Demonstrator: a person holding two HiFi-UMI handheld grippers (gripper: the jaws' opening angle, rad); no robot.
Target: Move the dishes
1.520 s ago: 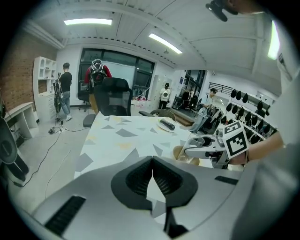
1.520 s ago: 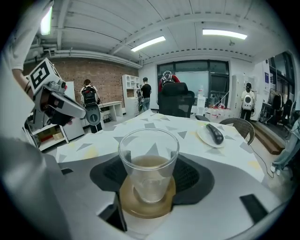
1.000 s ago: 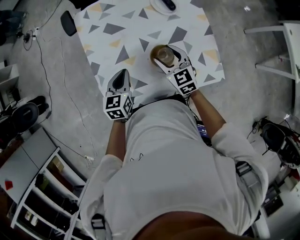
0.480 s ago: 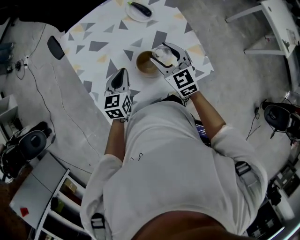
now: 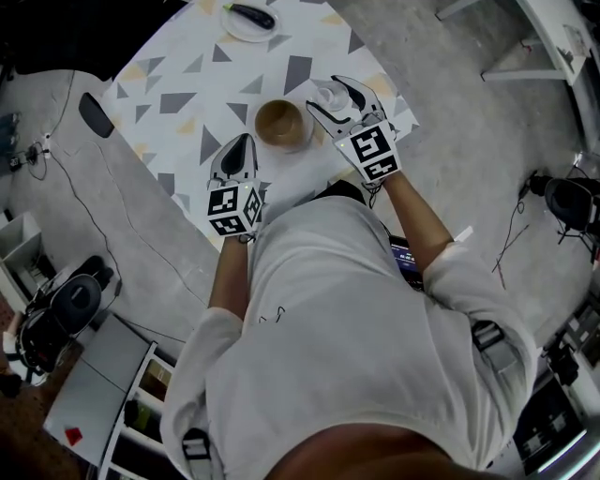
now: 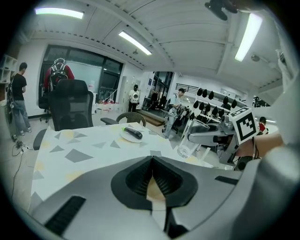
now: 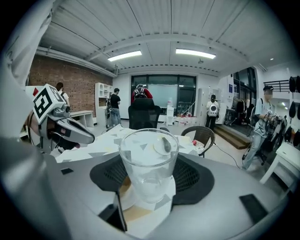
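**Desk:** What's the layout around you?

**Me:** The table point(image 5: 178, 84) stretches ahead of both tongs. The bowl point(image 5: 281, 122) sits on it just ahead of my left tongs point(image 5: 241, 142) and just beside my right tongs point(image 5: 339, 92), on their inner side. The plate point(image 5: 246, 21) is well beyond both, at the far end. There's a dark thing point(image 5: 251, 14) on it that I can't identify.

**Desk:** And the glass?

**Me:** The glass point(image 7: 149, 159) is clamped in my right tongs, with the jaws wide around its lower wall. It's upright, which gives the pads a straight side to bite and stops it tipping. It looks clear of the tabletop, near the table's edge, so I judge it's in carry.

**Desk:** And the left?

**Me:** Those jaws are pressed together with nothing in them. I have the left tongs low and close to the bowl, out of the glass's way. My guess is the bowl is the next dish to take.
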